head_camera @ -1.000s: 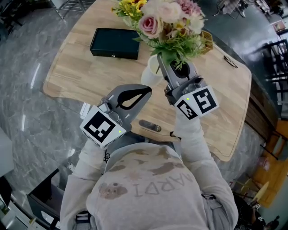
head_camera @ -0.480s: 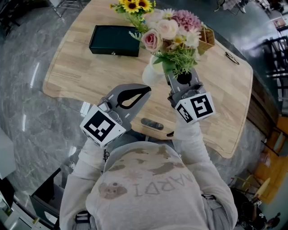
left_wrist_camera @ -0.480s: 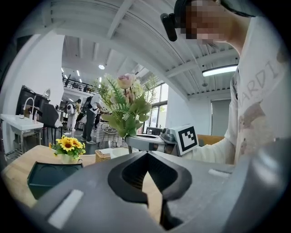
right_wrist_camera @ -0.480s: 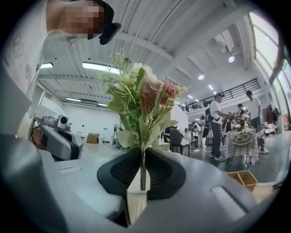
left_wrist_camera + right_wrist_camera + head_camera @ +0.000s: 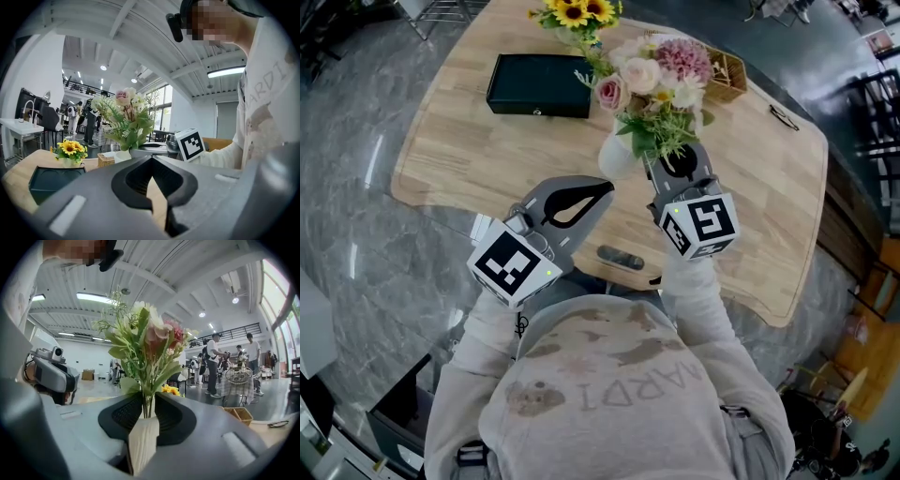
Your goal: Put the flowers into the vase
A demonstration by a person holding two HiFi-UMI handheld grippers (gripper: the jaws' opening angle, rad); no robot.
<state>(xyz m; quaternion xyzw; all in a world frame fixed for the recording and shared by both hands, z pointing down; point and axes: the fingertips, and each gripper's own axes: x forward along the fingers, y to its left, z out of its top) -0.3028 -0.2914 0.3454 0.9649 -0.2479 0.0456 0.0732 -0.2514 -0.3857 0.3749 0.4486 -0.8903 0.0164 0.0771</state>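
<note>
Now, item one, flowers [image 5: 654, 80]: a mixed bunch of pink and cream blooms with green leaves, upright, stems down; against a second ago the bunch sits lower and further toward the far edge of the desk [image 5: 478, 155], its heads smaller in the head view; read as the lowering step well under way, with release still to come. Item two, vase [image 5: 614, 157]: white, standing mid-desk between near and far edges, leaves overhanging its mouth; whether the stem ends have entered the mouth cannot be told. Item three, right gripper [image 5: 658, 157]: fingers pinched on the thin green stems just under the leaves, clear in the right gripper view [image 5: 147, 405], where a pale ribbed surface shows in the gap below, likely the vase. Item four, left gripper [image 5: 607, 185]: tips pressed together with nothing between them, only desk wood showing through the gap behind [image 5: 151, 161]; held off the near edge, apart from the vase, unchanged over the second. Sundries: black box [image 5: 539, 87] toward the far left corner; sunflowers [image 5: 577, 13] at the far edge; basket [image 5: 728, 80] toward the far right corner
</note>
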